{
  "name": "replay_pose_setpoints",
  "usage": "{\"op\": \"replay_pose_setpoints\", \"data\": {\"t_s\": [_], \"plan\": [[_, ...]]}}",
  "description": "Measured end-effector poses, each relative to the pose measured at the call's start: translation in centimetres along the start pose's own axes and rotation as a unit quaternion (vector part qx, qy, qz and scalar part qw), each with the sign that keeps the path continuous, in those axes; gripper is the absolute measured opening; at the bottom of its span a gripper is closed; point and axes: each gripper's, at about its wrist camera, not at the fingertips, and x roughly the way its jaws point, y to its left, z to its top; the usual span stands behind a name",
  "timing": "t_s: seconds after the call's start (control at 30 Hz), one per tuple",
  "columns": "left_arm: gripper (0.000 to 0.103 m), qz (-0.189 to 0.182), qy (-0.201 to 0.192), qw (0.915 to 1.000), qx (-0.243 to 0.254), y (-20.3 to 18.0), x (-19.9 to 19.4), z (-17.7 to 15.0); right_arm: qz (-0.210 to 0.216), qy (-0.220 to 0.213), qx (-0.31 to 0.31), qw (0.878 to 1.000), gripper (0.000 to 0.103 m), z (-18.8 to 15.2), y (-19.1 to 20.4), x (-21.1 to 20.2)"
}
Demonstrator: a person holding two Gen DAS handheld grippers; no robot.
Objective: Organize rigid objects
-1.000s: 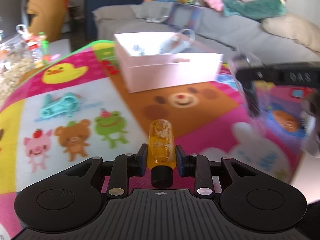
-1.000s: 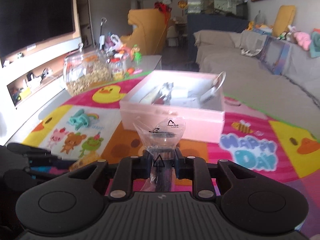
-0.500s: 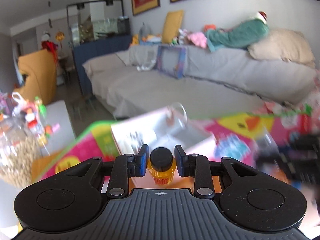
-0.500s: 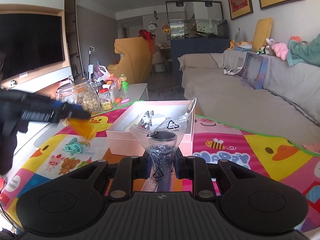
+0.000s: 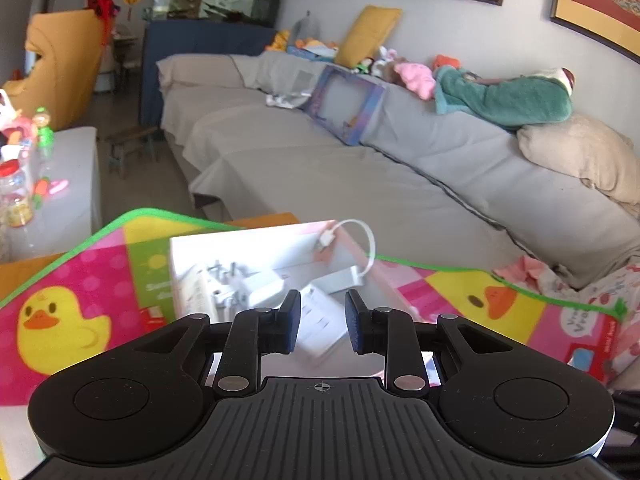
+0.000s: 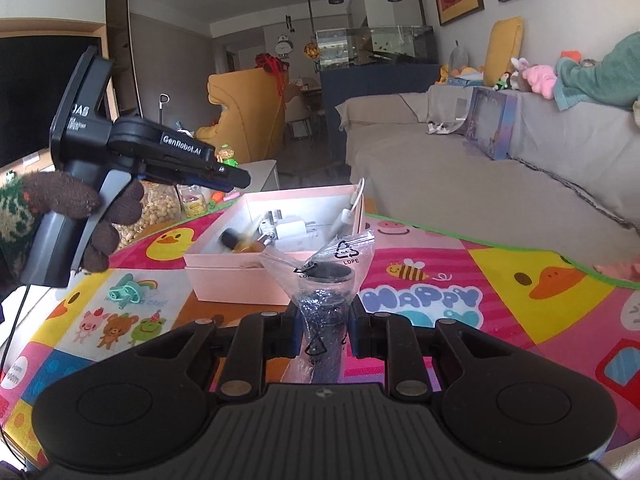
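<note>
Plastic-wrapped dark cylinder [image 6: 324, 308], upright, we held pinched in our right gripper [image 6: 323, 330], pink box [image 6: 236, 276] straight ahead; left gripper [image 5: 319, 326] spread, empty.

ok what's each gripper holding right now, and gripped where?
Left gripper: nothing, fingers apart over the pink box. Right gripper: shut on the bagged black item, gripped through the plastic on its narrow lower body, below the wide top.
</note>
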Motion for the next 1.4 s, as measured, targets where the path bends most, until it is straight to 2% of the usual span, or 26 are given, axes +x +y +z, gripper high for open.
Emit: {"op": "replay_pose_setpoints", "data": {"t_s": [0.17,0.27,0.43,0.6,0.67,0.73,0.83,0.9,0.97,1.07,1.1,1.17,1.27,1.33,1.4], "plan": [[0.027,0.008,-0.023,0.9992,-0.031,2.2,-3.4,-3.2,-0.008,-0.001,-0.002,1.000,0.021,0.9,0.4,0.8],[0.027,0.024,-0.022,0.9987,-0.039,3.3,-5.7,-6.2,-0.010,-0.016,-0.003,1.000,0.021,2.5,0.8,1.4],[0.028,0.054,0.010,0.9984,-0.015,4.3,-8.4,-11.4,0.015,-0.040,0.022,0.999,0.021,7.5,1.1,3.7],[0.027,0.058,0.021,0.9979,-0.017,5.4,-9.9,-14.0,0.024,-0.036,0.037,0.998,0.021,13.7,1.8,8.5],[0.027,0.061,0.010,0.9978,-0.021,5.9,-10.4,-14.3,0.014,-0.011,0.031,0.999,0.021,15.3,2.3,11.2],[0.027,0.056,0.000,0.9978,-0.037,6.5,-10.7,-14.4,-0.004,0.031,0.018,0.999,0.021,15.9,2.7,14.4],[0.027,0.057,-0.013,0.9963,-0.063,7.8,-10.6,-14.5,-0.023,0.122,0.009,0.992,0.022,15.0,3.2,18.8],[0.027,0.063,-0.016,0.9947,-0.080,8.6,-10.3,-14.4,-0.025,0.155,0.001,0.988,0.023,13.8,3.8,20.3],[0.027,0.073,-0.022,0.9926,-0.095,9.2,-10.1,-14.3,-0.042,0.156,-0.034,0.986,0.026,12.4,5.1,20.4],[0.027,0.081,-0.055,0.9892,-0.109,10.4,-10.3,-14.6,-0.078,0.129,-0.117,0.982,0.028,11.8,8.8,20.4],[0.027,0.083,-0.058,0.9876,-0.120,11.1,-10.3,-14.6,-0.071,0.120,-0.138,0.981,0.028,12.1,10.2,20.2],[0.027,0.076,-0.055,0.9837,-0.153,12.6,-10.0,-14.5,-0.028,0.116,-0.158,0.980,0.028,13.3,12.8,20.2],[0.027,0.077,-0.066,0.9757,-0.194,14.3,-9.8,-14.7,0.045,0.166,-0.164,0.971,0.028,15.0,16.5,22.8],[0.027,0.080,-0.079,0.9728,-0.203,14.8,-10.0,-15.1,0.052,0.215,-0.162,0.962,0.028,15.2,18.7,26.2],[0.027,0.076,-0.079,0.9720,-0.207,15.3,-9.8,-15.5,0.023,0.246,-0.174,0.953,0.027,14.8,20.7,29.7]]}}
